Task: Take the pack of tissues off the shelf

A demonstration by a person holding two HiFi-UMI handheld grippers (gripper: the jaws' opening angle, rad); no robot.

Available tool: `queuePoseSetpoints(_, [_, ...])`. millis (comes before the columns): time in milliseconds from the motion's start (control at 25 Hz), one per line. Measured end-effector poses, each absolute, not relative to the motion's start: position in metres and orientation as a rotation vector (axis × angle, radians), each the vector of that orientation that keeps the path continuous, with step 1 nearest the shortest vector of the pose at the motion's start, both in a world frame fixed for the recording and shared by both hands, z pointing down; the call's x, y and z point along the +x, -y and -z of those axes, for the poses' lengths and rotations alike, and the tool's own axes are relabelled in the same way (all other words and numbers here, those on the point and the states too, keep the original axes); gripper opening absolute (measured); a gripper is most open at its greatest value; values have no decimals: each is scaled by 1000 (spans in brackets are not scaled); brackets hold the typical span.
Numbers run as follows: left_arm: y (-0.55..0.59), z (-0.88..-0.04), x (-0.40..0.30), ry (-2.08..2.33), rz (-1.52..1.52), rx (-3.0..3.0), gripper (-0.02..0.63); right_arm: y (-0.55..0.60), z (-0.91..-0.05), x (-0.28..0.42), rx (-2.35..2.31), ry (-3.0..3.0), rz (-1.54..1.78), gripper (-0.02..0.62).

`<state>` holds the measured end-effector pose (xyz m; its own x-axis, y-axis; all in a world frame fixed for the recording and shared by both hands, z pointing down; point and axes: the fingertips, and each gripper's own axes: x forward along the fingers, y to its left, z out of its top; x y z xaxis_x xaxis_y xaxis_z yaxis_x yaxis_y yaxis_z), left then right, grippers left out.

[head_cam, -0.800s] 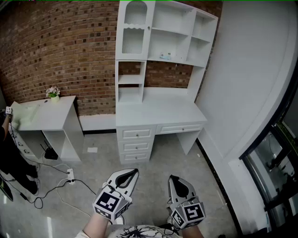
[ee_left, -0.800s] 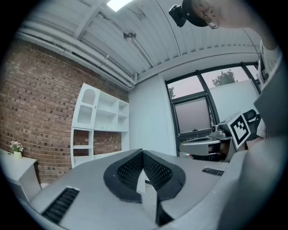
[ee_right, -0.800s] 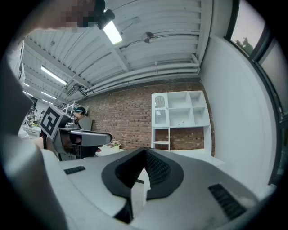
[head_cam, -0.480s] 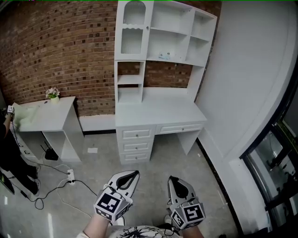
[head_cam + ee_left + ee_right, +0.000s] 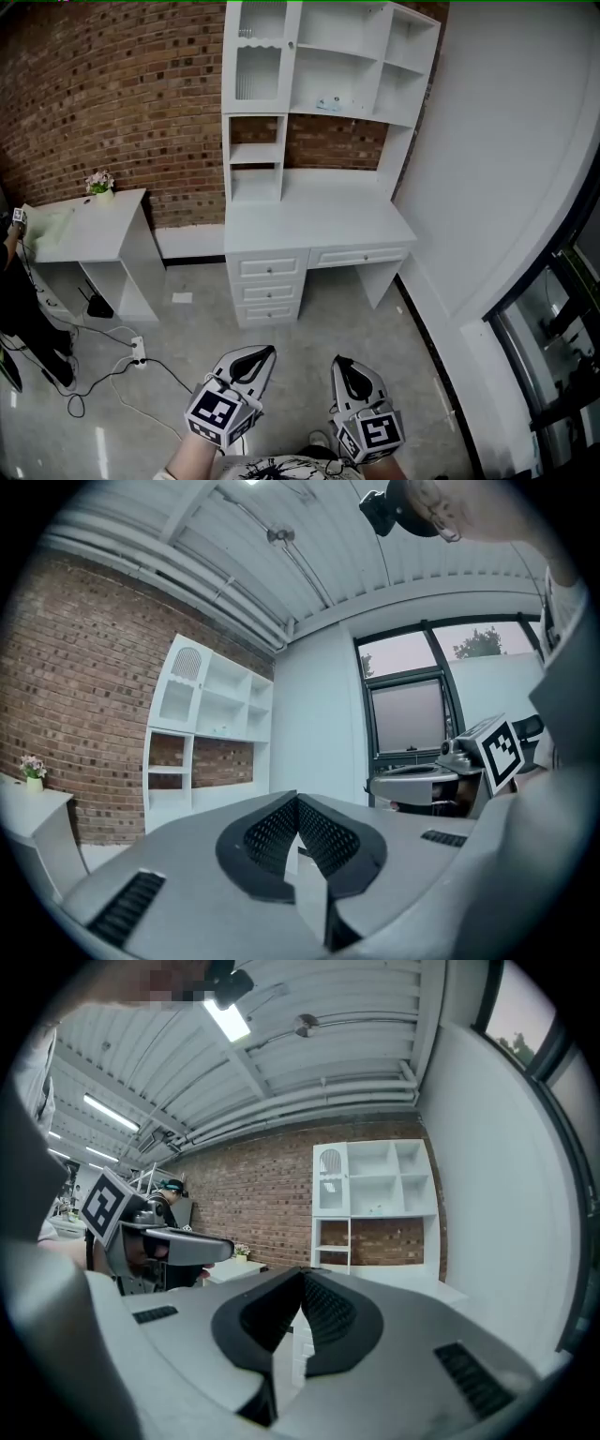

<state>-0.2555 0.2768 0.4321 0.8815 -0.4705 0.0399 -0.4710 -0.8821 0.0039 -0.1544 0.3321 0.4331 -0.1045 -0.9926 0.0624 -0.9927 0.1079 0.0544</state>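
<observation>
The pack of tissues (image 5: 328, 103) is a small pale packet on the middle shelf of the white desk hutch (image 5: 328, 56), far ahead in the head view. It also shows as a tiny speck, the tissues (image 5: 375, 1209), in the right gripper view. My left gripper (image 5: 265, 352) and right gripper (image 5: 339, 361) are low in front of me, above the floor and well short of the desk (image 5: 319, 225). Both have their jaws together with nothing between them: left gripper (image 5: 296, 800), right gripper (image 5: 302, 1275).
A white side table (image 5: 89, 234) with a small flower pot (image 5: 98, 183) stands left of the desk. Cables and a power strip (image 5: 139, 349) lie on the floor at left. A person (image 5: 14, 291) stands at the left edge. A white wall (image 5: 497, 159) runs along the right.
The desk and hutch have shifted slightly left and grown a little in the head view as I step closer. Both grippers stay shut and low.
</observation>
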Motion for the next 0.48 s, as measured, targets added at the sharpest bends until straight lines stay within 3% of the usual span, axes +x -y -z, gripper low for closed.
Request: queuePoseSetpoints(480, [-214, -431, -157, 908, -76, 2975, 5, -268, -422, -47, 1913, 2382, 26, 8])
